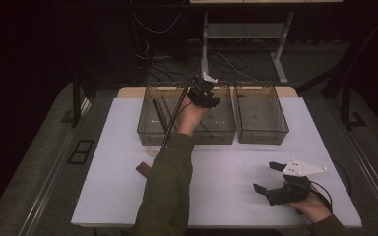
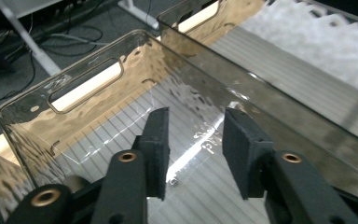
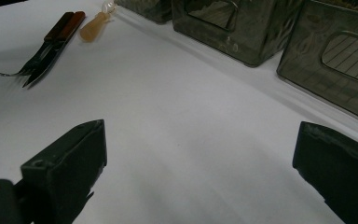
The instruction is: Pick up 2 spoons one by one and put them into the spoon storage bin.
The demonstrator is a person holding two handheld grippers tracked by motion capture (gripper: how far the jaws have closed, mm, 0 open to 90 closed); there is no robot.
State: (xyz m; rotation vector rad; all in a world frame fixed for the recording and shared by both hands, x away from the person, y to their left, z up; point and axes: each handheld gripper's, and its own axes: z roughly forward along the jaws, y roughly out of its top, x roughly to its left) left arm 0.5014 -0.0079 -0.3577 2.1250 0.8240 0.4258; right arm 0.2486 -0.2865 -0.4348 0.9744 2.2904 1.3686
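- Fork (image 3: 30, 58) and knife (image 3: 58, 44): tabletop's left side, awaiting sorting.
- Left gripper (image 1: 204, 93): over the middle bin (image 1: 226, 129) at the far edge, jaws parted, nothing between them; apparently a drop-off.
- Right gripper (image 1: 275, 179): near right corner, released wide, idle.

Table (image 1: 118, 196) centre, seen from above. Two bins side by side at 12: left bin (image 1: 150, 129) w/ long sticks (image 1: 161, 112) lying inside at its 9 side; right bin (image 1: 262, 133) just beside it, at 1. Left gripper (image 1: 203, 92) over left bin's 1–2 corner, jaws apart above bin floor, nothing btwn them. Fork (image 3: 37, 58) and knife (image 3: 56, 49) together on table at 8 of left bin, by the sleeve (image 1: 170, 187). Right gripper (image 1: 270, 178) at 4–5, on table near front edge.
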